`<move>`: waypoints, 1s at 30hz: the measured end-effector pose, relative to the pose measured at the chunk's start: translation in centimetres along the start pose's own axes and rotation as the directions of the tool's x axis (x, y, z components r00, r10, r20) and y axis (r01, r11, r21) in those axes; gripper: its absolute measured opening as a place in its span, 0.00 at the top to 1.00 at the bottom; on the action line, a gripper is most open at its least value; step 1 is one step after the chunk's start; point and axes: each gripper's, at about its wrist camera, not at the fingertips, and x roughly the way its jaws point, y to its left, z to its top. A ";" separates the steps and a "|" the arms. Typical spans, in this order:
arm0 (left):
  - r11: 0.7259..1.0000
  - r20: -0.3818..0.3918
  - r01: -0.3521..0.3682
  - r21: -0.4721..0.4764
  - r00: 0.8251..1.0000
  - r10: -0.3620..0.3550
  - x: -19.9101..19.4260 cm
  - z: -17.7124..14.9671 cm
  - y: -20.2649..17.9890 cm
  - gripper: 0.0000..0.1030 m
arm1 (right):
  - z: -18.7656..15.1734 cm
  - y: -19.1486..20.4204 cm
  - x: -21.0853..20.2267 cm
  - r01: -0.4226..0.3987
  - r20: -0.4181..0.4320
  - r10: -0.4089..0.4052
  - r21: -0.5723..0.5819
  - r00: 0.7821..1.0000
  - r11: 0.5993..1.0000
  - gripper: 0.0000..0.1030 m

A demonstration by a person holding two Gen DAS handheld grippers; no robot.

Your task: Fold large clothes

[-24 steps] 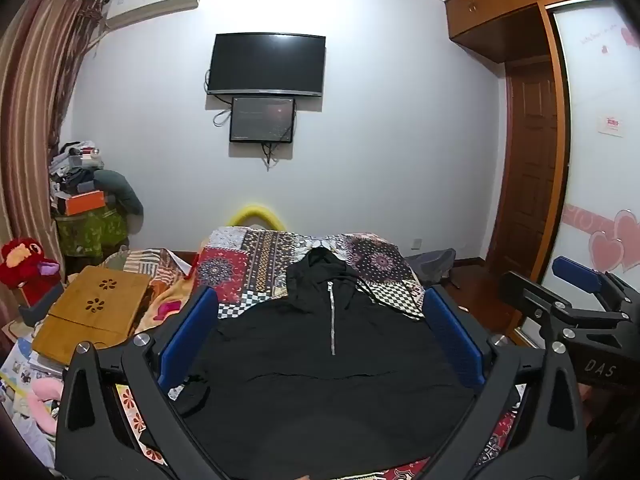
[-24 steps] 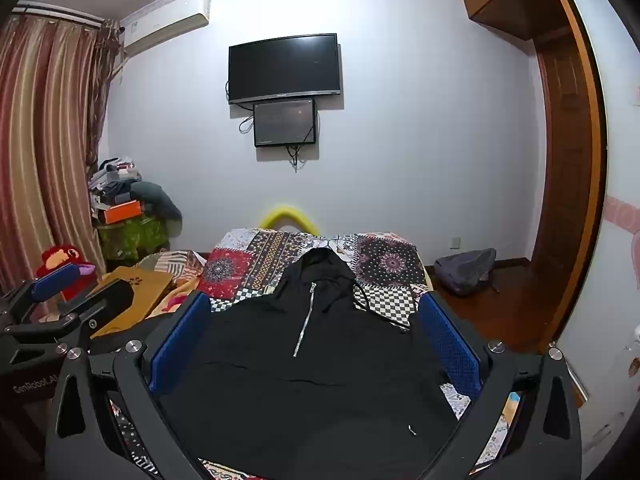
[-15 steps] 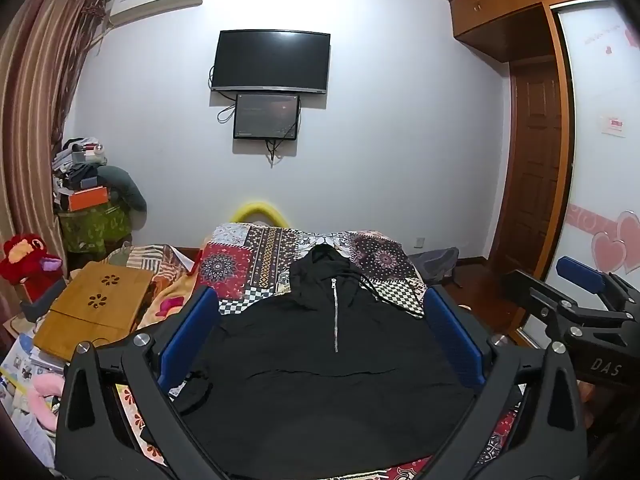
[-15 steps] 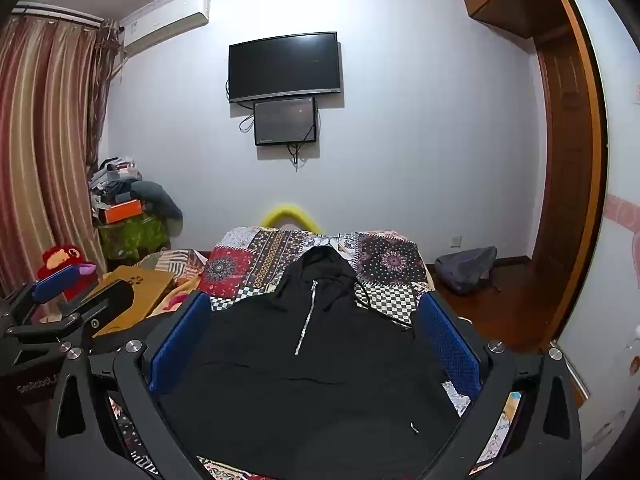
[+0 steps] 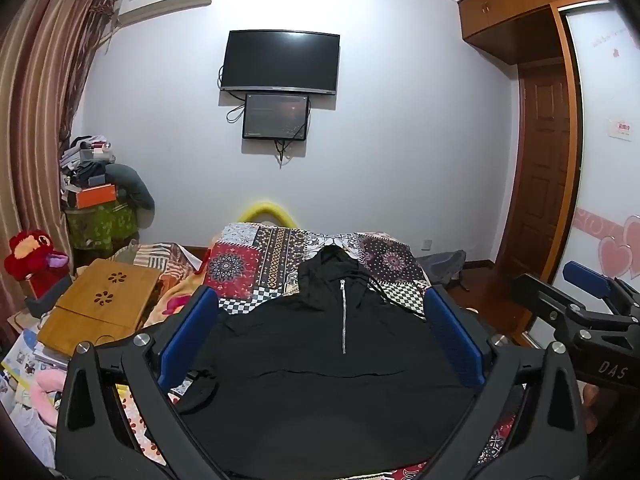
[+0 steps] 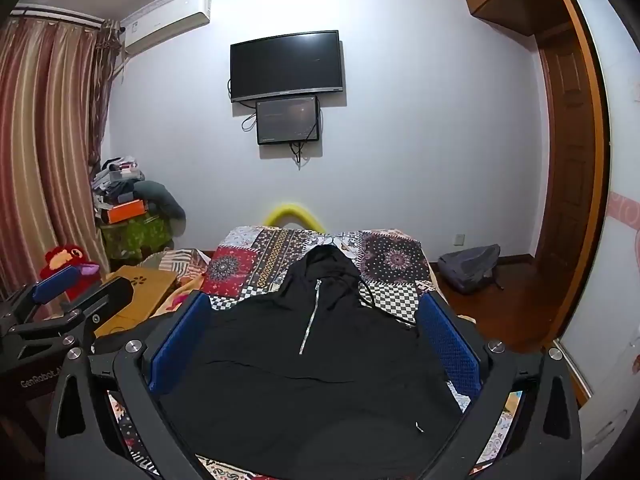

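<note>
Black hooded jacket [image 5: 332,364] laid flat, front up, on the patchwork bedspread [image 5: 256,256]; both grippers held above its hem end, empty.

Hood points toward the far wall, below the wall-mounted television [image 5: 280,62]; the silver zipper [image 5: 343,316] runs down the chest centreline. Left gripper [image 5: 320,340]: blue pads spread wide apart, framing the jacket body, no fabric between them. Right gripper [image 6: 316,340]: blue pads likewise spread wide, nothing clamped. Each gripper appears at the edge of the other's view, side by side. A wooden lap desk [image 5: 96,308] lies left of the bed, near a red plush toy [image 5: 32,250].
</note>
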 end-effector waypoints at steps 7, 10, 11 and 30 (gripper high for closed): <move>1.000 0.001 -0.002 0.000 1.000 0.002 0.1 -0.1 0.4 0.00 | 0.1 0.0 0.1 -0.001 -0.001 0.001 0.001 1.000 1.000 0.00; 1.000 0.004 -0.003 0.000 1.000 0.003 0.1 -0.1 0.4 0.00 | 0.1 0.1 0.1 0.000 -0.001 0.000 0.000 1.000 1.000 0.00; 1.000 0.005 -0.004 0.001 1.000 0.004 0.1 -0.2 0.4 0.00 | 0.1 0.0 0.1 -0.001 -0.001 0.001 0.001 1.000 1.000 0.00; 1.000 0.006 -0.007 0.004 1.000 0.007 -0.1 0.0 -0.1 0.00 | 0.2 0.1 0.1 -0.001 -0.003 0.001 0.002 1.000 1.000 0.00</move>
